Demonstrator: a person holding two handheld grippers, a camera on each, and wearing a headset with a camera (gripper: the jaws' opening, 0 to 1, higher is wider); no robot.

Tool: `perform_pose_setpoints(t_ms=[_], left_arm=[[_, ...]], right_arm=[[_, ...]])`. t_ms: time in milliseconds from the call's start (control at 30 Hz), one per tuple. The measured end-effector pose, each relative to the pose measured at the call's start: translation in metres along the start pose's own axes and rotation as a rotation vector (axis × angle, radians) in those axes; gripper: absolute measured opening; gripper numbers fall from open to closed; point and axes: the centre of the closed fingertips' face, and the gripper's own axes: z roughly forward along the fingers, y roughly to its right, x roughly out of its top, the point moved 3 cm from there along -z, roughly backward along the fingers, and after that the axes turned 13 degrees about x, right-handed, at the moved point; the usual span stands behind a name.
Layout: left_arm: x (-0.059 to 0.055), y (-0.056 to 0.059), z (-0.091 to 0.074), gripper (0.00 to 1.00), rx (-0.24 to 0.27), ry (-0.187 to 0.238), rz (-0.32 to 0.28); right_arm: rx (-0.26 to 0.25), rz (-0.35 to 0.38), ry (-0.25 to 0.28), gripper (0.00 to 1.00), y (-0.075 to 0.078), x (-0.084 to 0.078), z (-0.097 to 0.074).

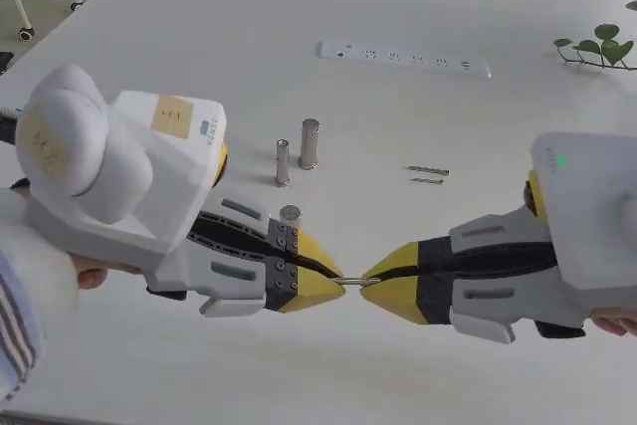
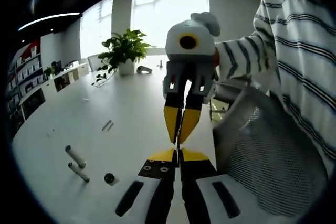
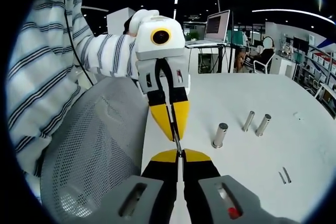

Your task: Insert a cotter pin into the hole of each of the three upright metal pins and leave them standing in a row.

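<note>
Left gripper and right gripper tip to tip, fingers both closed on one cotter pin

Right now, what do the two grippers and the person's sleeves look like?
Both the left gripper and the right gripper have bulky white housings and black jaws ending in yellow wedge tips. The left one carries a grey screwed plate behind its tips. The person's sleeve is white with thin dark stripes.

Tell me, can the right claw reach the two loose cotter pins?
Probably not yet: nothing blocks the loose cotter pins, but the right claw is shut on another cotter pin with the left claw.
</note>
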Motion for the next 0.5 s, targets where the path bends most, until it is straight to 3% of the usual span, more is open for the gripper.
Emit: perform_pose_setpoints(t_ms=[233,367,500], left_arm=[[-0.004,-0.01,0.002,0.01,0.043,-0.02,0.011],[-0.01,-0.017,0.001,0.11,0.073,-0.036,0.018],[-0.015,-0.029,-0.002,0.15,0.111,-0.051,0.012]], right_arm=[[-0.015,0.0,0.0,0.0,0.007,0.002,-0.001],[-0.037,-0.001,0.012,0.0,0.016,0.005,-0.006],[-0.06,-0.003,0.0,0.0,0.028,0.005,-0.011]])
